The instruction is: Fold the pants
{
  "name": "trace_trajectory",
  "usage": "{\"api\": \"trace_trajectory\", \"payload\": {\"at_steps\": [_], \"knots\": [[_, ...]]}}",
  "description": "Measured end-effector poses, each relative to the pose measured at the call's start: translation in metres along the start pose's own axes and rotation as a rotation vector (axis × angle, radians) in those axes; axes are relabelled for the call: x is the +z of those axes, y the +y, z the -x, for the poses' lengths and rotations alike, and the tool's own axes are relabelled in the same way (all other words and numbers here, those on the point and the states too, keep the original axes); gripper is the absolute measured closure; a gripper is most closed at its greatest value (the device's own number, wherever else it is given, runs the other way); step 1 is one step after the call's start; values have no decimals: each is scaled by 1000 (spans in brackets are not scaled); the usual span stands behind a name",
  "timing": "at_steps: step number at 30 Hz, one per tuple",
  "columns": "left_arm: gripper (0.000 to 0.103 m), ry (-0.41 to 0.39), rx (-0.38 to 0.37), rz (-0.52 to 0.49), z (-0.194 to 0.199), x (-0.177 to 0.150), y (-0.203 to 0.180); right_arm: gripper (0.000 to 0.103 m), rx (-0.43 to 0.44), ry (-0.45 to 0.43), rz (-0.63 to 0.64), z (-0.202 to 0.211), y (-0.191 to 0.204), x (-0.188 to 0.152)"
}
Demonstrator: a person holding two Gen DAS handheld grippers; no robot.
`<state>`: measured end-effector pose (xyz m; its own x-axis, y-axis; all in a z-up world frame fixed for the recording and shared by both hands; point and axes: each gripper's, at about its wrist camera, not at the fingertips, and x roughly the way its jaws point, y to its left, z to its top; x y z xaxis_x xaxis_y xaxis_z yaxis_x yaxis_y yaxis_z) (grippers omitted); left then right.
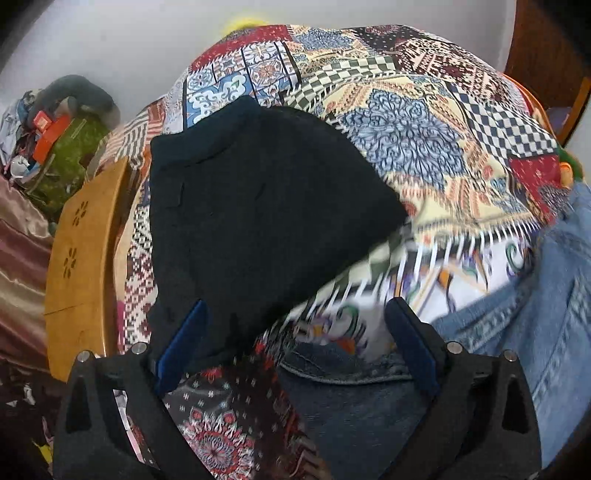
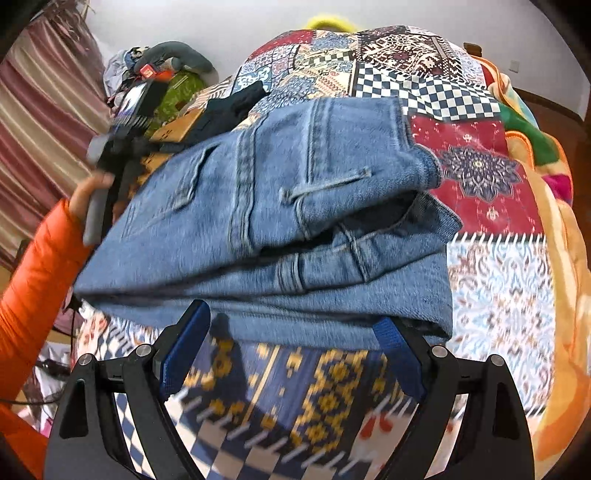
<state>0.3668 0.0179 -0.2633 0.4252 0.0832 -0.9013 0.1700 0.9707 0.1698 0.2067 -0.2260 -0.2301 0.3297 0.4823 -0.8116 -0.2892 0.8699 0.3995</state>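
Patchwork bedspread (image 2: pixel 480 166), folded jeans (image 2: pixel 295 221), black garment (image 1: pixel 258 203)

Left gripper (image 1: pixel 295 332): I see black angular arms, blue pads on the fingers (image 1: pixel 183 343), silver round screws at the pivots.
Right gripper (image 2: pixel 295 343): same black frame, blue pads, silver screws.
Left hand (image 2: pixel 90 192): bare skin; puffy orange sleeve (image 2: pixel 33 280).

White wall (image 2: pixel 229 22), striped curtain (image 2: pixel 40 92)

Bare patchwork quilt (image 2: pixel 476 177) right of folded jeans (image 2: pixel 295 221) — black garment (image 1: pixel 258 192), clutter pile (image 2: pixel 155 85) crowding left.
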Motion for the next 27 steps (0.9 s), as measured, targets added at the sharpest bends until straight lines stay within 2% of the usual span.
{"api": "trace_trajectory", "payload": {"at_steps": [3, 7, 10, 13, 17, 19, 21, 26, 27], "knots": [[5, 2, -13, -1, 6, -20, 12, 15, -6, 20, 1, -10, -6, 21], [5, 15, -6, 85, 18, -56, 32, 15, -30, 19, 39, -25, -9, 46], [5, 43, -53, 149, 29, -82, 38, 15, -56, -8, 57, -27, -9, 59], [5, 38, -75, 160, 46, -108, 32, 15, -120, -74, 57, -21, -12, 66], [5, 33, -107, 191, 67, -131, 22, 15, -160, -123, 28, -2, -19, 62], [5, 45, -157, 225, 76, -141, 15, 15, -154, -149, 19, 12, -20, 56], [5, 41, -175, 232, 83, -146, 7, 15, -129, -156, 28, 26, -17, 47], [7, -26, -158, 124, 114, -150, -27, 16, -80, -154, 93, 48, 4, 21], [13, -40, -159, 110, 120, -149, -30, 17, -71, -152, 106, 49, 9, 14]]}}
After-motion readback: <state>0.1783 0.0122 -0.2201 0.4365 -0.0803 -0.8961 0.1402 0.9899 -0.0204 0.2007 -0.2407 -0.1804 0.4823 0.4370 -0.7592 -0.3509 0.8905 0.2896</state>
